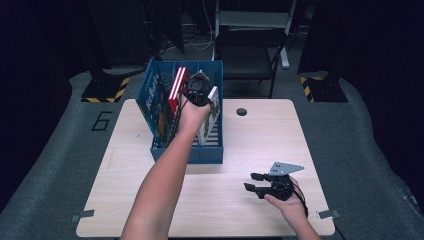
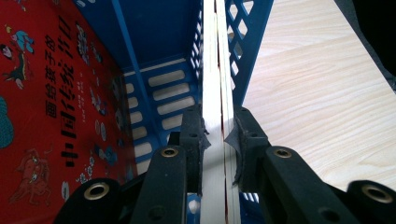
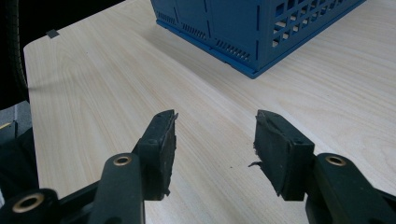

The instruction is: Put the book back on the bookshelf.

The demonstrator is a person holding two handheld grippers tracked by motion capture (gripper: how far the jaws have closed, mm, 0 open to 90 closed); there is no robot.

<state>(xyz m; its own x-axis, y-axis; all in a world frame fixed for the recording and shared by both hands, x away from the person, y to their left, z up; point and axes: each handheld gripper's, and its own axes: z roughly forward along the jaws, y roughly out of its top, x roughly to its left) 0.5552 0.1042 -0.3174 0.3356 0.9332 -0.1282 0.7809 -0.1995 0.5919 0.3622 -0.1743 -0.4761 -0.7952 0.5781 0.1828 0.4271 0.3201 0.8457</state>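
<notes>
Blue crate, red book, white book

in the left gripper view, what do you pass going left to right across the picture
red book → inner floor of the blue crate → thin white book clamped in the left gripper → latticed crate wall → bare wooden table

My table was a pale wood-grain top with a small dark round hole near its far edge. A blue slotted crate stood directly on it, towards the far left. My right hand rested on the near right part.
</notes>
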